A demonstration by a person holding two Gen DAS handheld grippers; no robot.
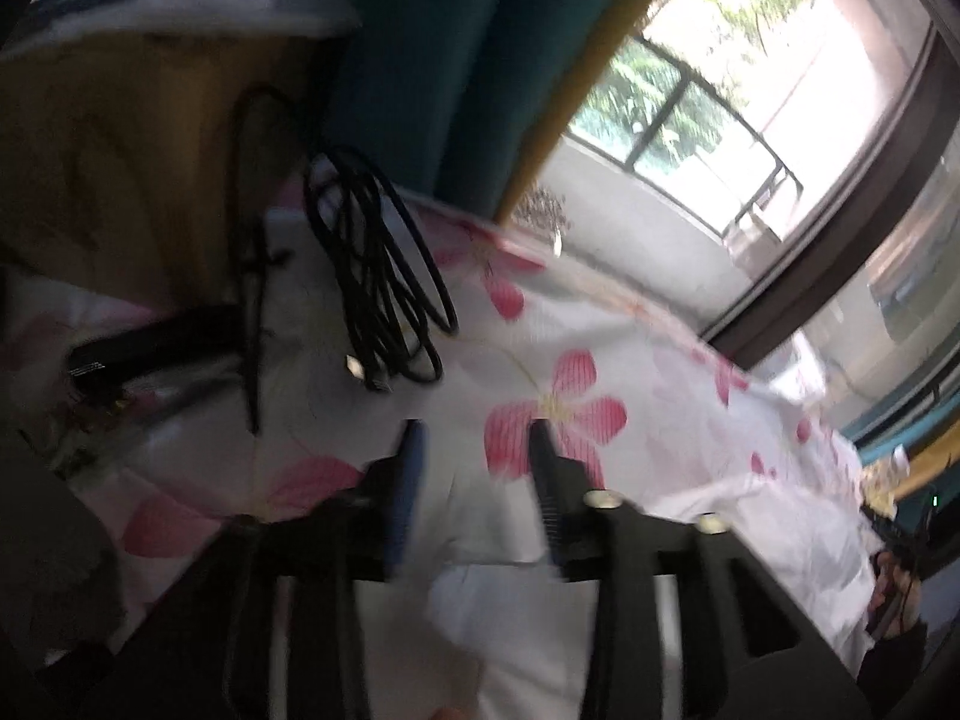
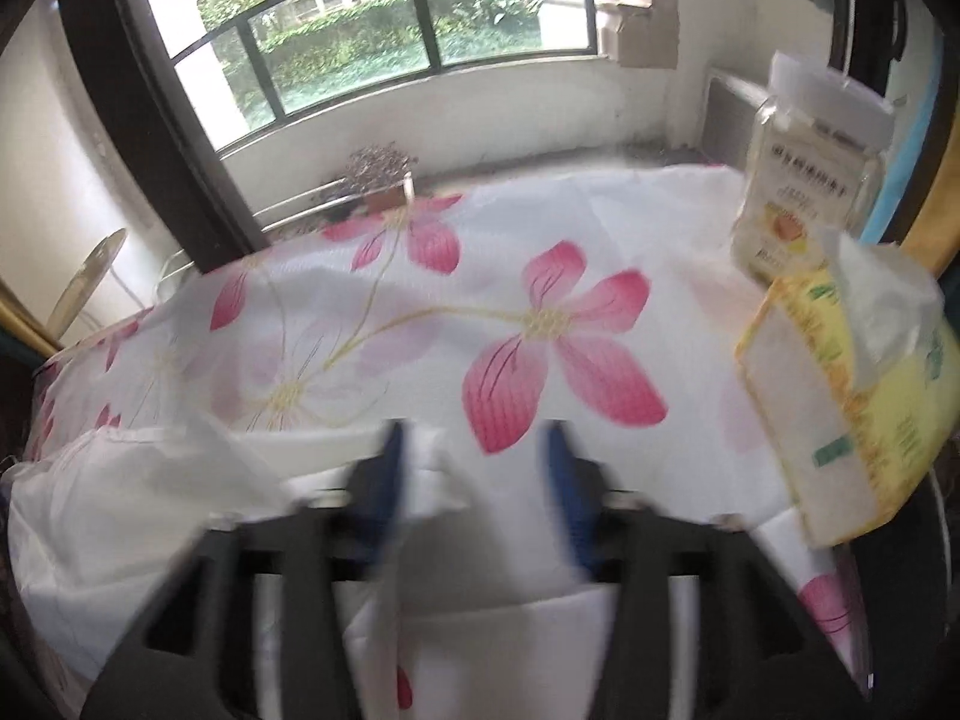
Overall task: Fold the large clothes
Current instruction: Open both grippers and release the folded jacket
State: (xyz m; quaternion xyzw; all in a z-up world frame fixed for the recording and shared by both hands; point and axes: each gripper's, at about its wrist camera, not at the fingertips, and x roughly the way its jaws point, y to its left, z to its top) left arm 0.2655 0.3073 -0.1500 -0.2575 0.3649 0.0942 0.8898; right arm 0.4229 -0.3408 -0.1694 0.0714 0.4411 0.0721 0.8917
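Observation:
A white garment [image 1: 510, 618] lies on a table covered by a white cloth with pink flowers [image 1: 558, 414]. My left gripper [image 1: 477, 432] is open, its blue-padded fingers just above the garment's far edge, nothing between them. In the right wrist view the same white garment [image 2: 132, 480] lies rumpled at the near edge of the flowered cloth [image 2: 540, 324]. My right gripper [image 2: 474, 438] is open above the garment, a raised fold of white fabric close to its left finger [image 2: 384, 468]. The frames are blurred.
A coil of black cable [image 1: 384, 276] and a black device [image 1: 150, 354] lie at the table's left. A yellow tissue pack [image 2: 852, 396] and a clear jar with a white lid [image 2: 810, 168] stand at the right. A large window [image 2: 372, 36] and teal curtain [image 1: 432, 60] are behind.

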